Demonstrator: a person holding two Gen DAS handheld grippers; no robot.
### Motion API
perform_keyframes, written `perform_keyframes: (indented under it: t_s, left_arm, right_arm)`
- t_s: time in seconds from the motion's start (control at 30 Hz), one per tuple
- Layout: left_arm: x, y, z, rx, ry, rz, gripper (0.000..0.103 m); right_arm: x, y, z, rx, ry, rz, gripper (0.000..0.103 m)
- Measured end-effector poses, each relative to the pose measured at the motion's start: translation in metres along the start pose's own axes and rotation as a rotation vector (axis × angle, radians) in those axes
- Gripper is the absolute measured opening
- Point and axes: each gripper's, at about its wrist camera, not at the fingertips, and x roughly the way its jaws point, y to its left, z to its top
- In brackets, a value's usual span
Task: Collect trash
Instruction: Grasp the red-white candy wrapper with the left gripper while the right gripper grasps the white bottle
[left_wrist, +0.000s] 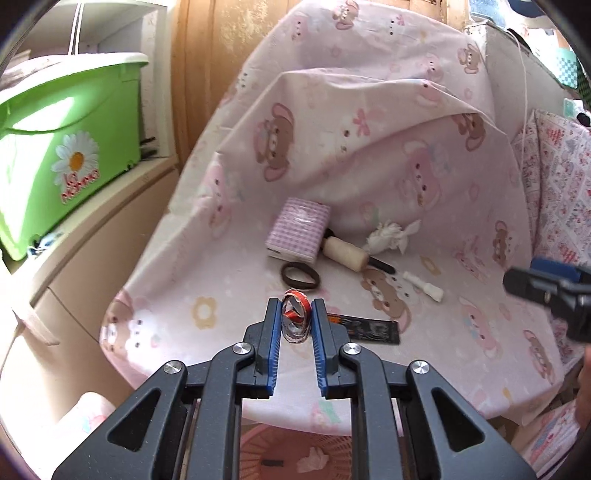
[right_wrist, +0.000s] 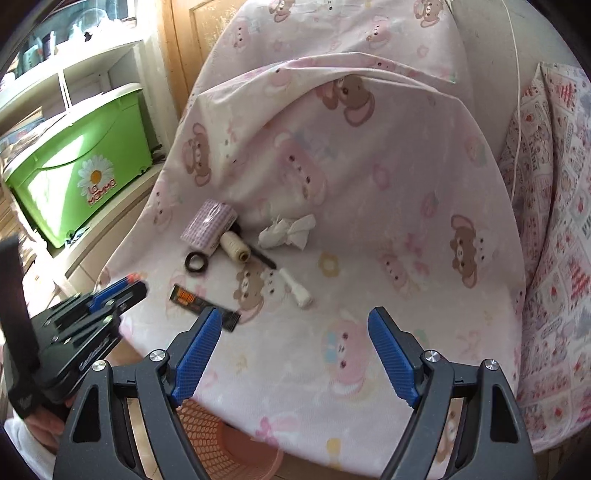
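Observation:
My left gripper (left_wrist: 297, 314) is shut on a crumpled red and silver wrapper (left_wrist: 295, 315) and holds it above the front edge of the pink bear-print sheet (left_wrist: 369, 155). On the sheet lie a crumpled white tissue (left_wrist: 389, 236), a small white paper twist (left_wrist: 423, 286) and a black wrapper (left_wrist: 373, 326). My right gripper (right_wrist: 293, 326) is open and empty over the sheet's front part. From there I see the tissue (right_wrist: 286, 230), the paper twist (right_wrist: 297, 290), the black wrapper (right_wrist: 205, 306) and the left gripper (right_wrist: 135, 284) at the left.
A pink checked packet (left_wrist: 299, 229), a cream thread spool (left_wrist: 345, 253) and a brown hair tie (left_wrist: 299, 275) lie on the sheet. A pink mesh basket (right_wrist: 236, 443) stands below the sheet's front edge. A green bin (left_wrist: 62, 155) sits on the shelf at the left.

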Motion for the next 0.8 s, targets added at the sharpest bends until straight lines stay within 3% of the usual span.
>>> perform_keyframes:
  t_s: [0.2,0.5,0.67,0.8]
  left_arm:
    - [-0.001,0.002,-0.003,0.008,-0.016,0.035,0.016]
    - [0.012,0.004,-0.007,-0.014,0.008,0.070,0.016]
    - [0.016,0.001,-0.008,-0.016,0.014,0.073,0.016]
    - [0.016,-0.001,-0.008,-0.008,0.014,0.072,0.016]
  right_arm:
    - [0.029,0.000,0.014,-0.114,0.029,-0.018,0.082]
    - [0.077,0.002,0.009,-0.088,0.084,-0.016,0.073]
    - [0.092,-0.003,0.013,-0.053,0.117,0.010,0.060]
    - [0.100,0.003,0.013,-0.072,0.128,0.010,0.056]
